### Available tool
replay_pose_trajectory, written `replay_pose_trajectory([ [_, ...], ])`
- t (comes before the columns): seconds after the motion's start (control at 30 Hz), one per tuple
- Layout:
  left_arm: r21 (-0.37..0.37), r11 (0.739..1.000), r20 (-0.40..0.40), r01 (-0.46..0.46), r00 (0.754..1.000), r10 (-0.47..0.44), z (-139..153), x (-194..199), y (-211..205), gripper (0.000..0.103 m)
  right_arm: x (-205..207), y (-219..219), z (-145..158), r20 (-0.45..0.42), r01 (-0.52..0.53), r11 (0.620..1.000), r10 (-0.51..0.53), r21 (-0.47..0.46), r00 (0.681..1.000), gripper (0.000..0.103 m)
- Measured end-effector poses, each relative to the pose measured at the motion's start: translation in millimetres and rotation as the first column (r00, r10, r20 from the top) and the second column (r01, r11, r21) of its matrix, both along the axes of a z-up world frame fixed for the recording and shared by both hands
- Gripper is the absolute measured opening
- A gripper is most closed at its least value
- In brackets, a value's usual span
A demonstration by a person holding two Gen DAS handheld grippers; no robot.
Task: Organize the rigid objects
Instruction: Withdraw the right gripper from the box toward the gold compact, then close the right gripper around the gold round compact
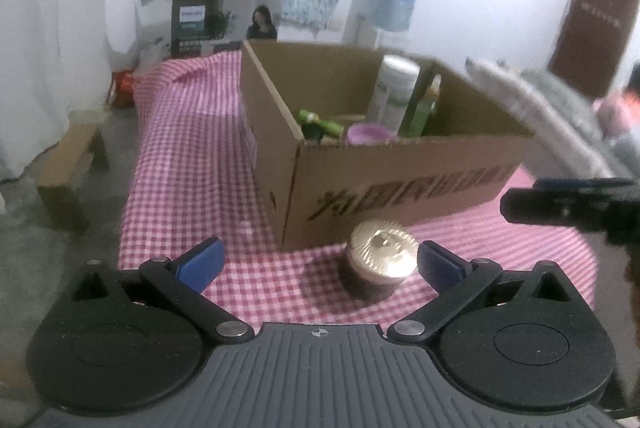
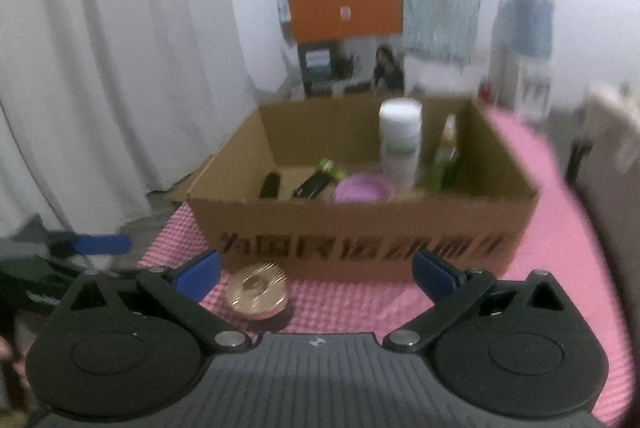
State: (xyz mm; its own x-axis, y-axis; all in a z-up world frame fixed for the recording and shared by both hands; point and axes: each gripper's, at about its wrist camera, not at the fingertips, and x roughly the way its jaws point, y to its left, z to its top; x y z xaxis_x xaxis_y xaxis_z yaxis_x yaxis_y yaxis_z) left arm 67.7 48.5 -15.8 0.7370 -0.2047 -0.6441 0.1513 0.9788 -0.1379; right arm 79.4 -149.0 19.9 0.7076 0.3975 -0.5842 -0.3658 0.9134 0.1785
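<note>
A small dark jar with a gold lid [image 1: 378,262] stands upright on a pink checked tablecloth [image 1: 192,163], just in front of the near wall of an open cardboard box [image 1: 400,183]. Its long axis runs straight up, lid on top.

In the left wrist view, the jar sits ahead of the left gripper [image 1: 320,262], between its two blue-padded fingers but off centre: close beside the right finger, possibly touching it, and well apart from the left one. The jaws are spread wide and hold nothing.

In the right wrist view, the same jar [image 2: 257,291] lies low and to the left, just beside the left finger of the right gripper [image 2: 318,274]. That gripper is also wide open and empty, facing the box front.

The left gripper looks nearer and better lined up, so it seems the likelier one to close on the jar.

Inside the box stand a white bottle [image 1: 394,87] and a green bottle [image 1: 426,105], with a purple lid [image 1: 368,133] lower down.
</note>
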Motion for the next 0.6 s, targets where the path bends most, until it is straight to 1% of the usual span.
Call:
replay_pose_trajectory([
  [0.03,0.034,0.999,-0.004,0.007,1.0,-0.007,-5,3,-5,0.103,7,-1,-8,-0.042,-0.005,0.999,0.007,0.039,0.999,0.103],
  [0.1,0.086,0.996,-0.006,0.027,1.0,-0.027,-12,8,-16,0.103,16,-3,-19,-0.096,-0.007,0.996,0.015,0.087,0.995,0.103],
  [0.17,0.13,0.99,-0.022,0.057,0.998,-0.055,-19,13,-26,0.103,25,-1,-30,-0.143,-0.001,0.994,0.017,0.109,0.99,0.103],
  [0.23,0.146,0.985,-0.033,0.088,0.996,-0.084,-25,16,-33,0.102,33,2,-38,-0.18,0.001,0.992,0.022,0.128,0.983,0.103],
  [0.33,0.145,0.981,-0.047,0.13,0.991,-0.124,-30,21,-42,0.1,39,7,-47,-0.225,0.0,0.988,0.035,0.156,0.974,0.103],
  [0.43,0.158,0.976,-0.061,0.15,0.988,-0.142,-35,25,-48,0.093,44,12,-52,-0.245,-0.005,0.986,0.046,0.166,0.968,0.102],
  [0.5,0.161,0.974,-0.077,0.158,0.986,-0.147,-37,28,-52,0.081,49,14,-56,-0.264,-0.006,0.984,0.054,0.18,0.963,0.098],
  [0.53,0.158,0.974,-0.087,0.162,0.985,-0.15,-38,30,-54,0.077,52,14,-59,-0.278,-0.005,0.982,0.058,0.188,0.959,0.097],
  [0.57,0.151,0.974,-0.094,0.166,0.984,-0.153,-40,30,-55,0.073,54,15,-60,-0.288,-0.004,0.98,0.062,0.197,0.956,0.093],
  [0.6,0.144,0.975,-0.1,0.17,0.983,-0.157,-40,31,-55,0.069,56,15,-62,-0.297,-0.005,0.979,0.067,0.206,0.952,0.086],
])
